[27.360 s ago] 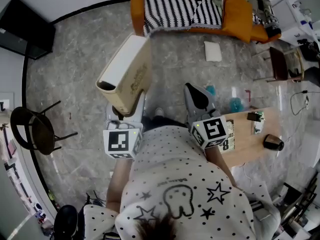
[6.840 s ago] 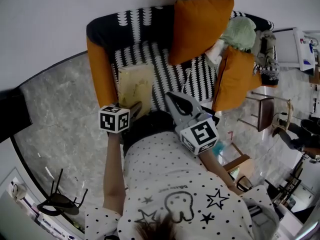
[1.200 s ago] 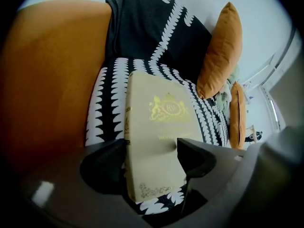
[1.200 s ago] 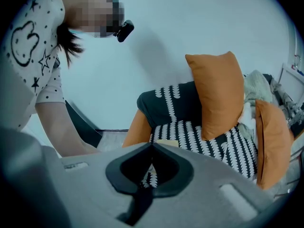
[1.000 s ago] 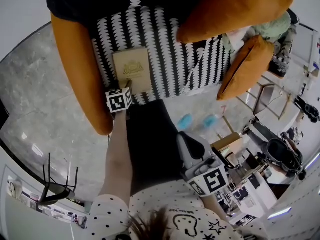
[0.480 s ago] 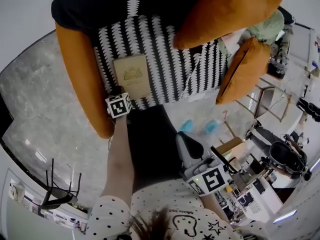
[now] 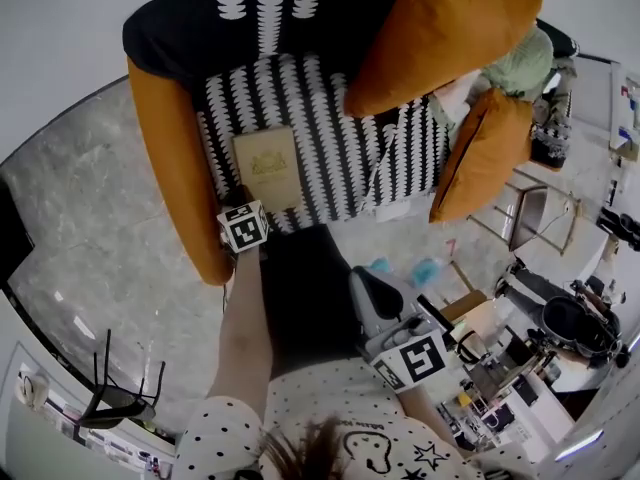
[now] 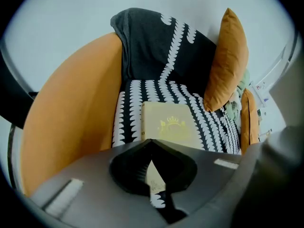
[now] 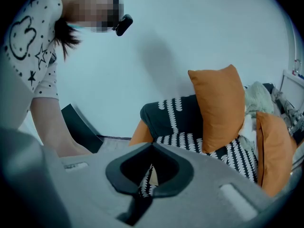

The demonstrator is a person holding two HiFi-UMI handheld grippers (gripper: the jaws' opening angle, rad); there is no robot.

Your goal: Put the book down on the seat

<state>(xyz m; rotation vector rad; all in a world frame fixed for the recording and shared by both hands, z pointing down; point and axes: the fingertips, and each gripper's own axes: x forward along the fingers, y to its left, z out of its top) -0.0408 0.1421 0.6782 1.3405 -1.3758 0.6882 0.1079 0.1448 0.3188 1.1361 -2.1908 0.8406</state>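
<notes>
— Cream book (image 7: 268,167) lies flat on the striped seat (image 7: 335,153)?
— Yes, toward its front edge. Your left gripper (image 8: 152,144) is closed, empty, near it; your right gripper (image 9: 152,148) is closed too, well apart.

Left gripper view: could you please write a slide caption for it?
Book lying flat on the patterned seat, just beyond the shut, empty left hand-held gripper.

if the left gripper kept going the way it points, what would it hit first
Most likely the book, near its closer edge: the shut left gripper aims down at it on the seat. Depth is unclear, so maybe the seat just short of it.
</notes>
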